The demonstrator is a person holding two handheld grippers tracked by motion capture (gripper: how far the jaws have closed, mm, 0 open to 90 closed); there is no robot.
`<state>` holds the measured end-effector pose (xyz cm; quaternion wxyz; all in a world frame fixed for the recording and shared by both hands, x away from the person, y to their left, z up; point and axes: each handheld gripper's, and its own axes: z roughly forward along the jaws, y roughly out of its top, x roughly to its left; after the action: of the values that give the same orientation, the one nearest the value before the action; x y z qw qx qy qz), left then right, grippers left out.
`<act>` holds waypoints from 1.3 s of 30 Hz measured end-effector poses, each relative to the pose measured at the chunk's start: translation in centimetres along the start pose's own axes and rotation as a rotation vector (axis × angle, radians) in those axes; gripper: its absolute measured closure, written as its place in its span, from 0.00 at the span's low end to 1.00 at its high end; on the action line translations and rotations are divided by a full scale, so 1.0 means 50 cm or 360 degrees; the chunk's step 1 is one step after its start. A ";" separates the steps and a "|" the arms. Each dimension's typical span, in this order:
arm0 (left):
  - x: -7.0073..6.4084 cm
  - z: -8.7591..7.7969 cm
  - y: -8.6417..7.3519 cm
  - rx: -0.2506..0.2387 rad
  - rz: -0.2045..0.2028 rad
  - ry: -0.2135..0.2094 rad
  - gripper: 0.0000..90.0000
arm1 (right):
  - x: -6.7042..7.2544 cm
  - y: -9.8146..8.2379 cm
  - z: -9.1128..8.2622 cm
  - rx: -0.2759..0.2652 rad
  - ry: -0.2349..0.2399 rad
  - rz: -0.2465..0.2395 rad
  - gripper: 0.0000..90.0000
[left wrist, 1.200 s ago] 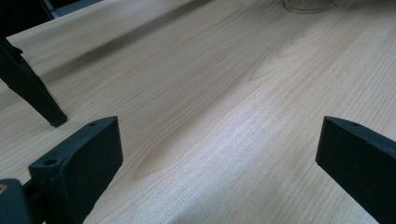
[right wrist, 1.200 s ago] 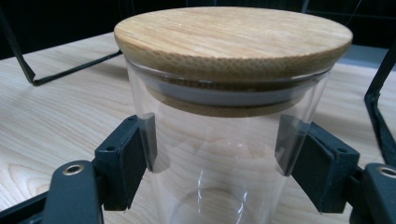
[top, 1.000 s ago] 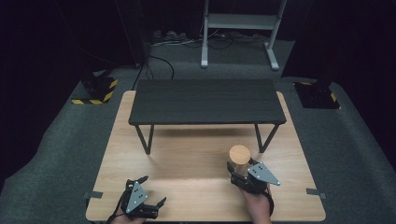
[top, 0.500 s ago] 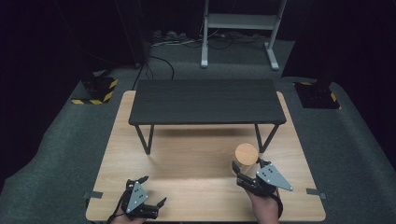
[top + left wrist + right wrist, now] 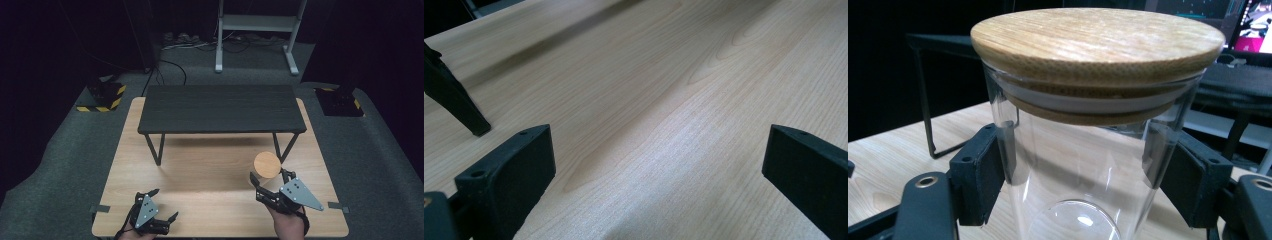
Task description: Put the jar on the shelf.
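- Two grippers sit at the near edge of the wooden table (image 5: 200,170): the right gripper (image 5: 267,187) is clamped on a glass jar (image 5: 1073,170), the left gripper (image 5: 156,210) hangs with its jaws spread wide and nothing between them.
- In the right gripper view the two black jaws press against opposite sides of the clear jar wall, just under its round wooden lid (image 5: 1095,37), which is seated on the jar.
- In the high view the lid (image 5: 267,165) shows as a pale disc just ahead of the right hand (image 5: 287,225), near the front right leg of the black bench (image 5: 220,107).
- Compared with a second ago, the jar and right gripper have shifted to the right and a little nearer that leg; half a second ago they were already close to this spot.
- The left gripper view shows bare wood grain between its jaws and one bench leg (image 5: 451,97) at the left edge.
- The left gripper stays where it was, at the near left of the table.
- The bench stands across the far half of the table, unmoved.
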<state>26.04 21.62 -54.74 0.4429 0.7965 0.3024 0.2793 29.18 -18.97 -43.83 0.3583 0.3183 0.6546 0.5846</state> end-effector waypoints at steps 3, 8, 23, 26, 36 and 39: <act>0.000 0.000 0.000 -0.0002 -0.0001 0.0000 0.01 | 0.002 0.012 -0.003 -0.0018 0.0008 -0.0005 0.29; 0.000 0.000 0.000 -0.0001 0.0000 -0.0002 0.01 | 0.003 0.028 -0.006 -0.0043 0.0011 -0.0018 0.29; 0.001 0.000 0.000 -0.0004 -0.0006 -0.0010 0.01 | -0.002 0.070 0.008 -0.0094 0.0018 -0.0021 0.29; 0.002 -0.001 -0.001 -0.0008 -0.0010 -0.0016 0.01 | -0.004 0.078 0.014 -0.0102 0.0017 -0.0024 0.29; 0.003 0.000 -0.001 -0.0007 -0.0019 -0.0026 0.01 | -0.010 0.103 0.032 -0.0138 0.0009 -0.0024 0.29; 0.003 0.000 0.000 -0.0002 -0.0009 -0.0029 0.01 | -0.014 0.111 0.039 -0.0153 0.0003 -0.0026 0.29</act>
<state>26.12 21.73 -54.73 0.4470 0.7978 0.3004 0.2710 31.21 -17.88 -38.35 0.3774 0.2950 0.6286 0.6128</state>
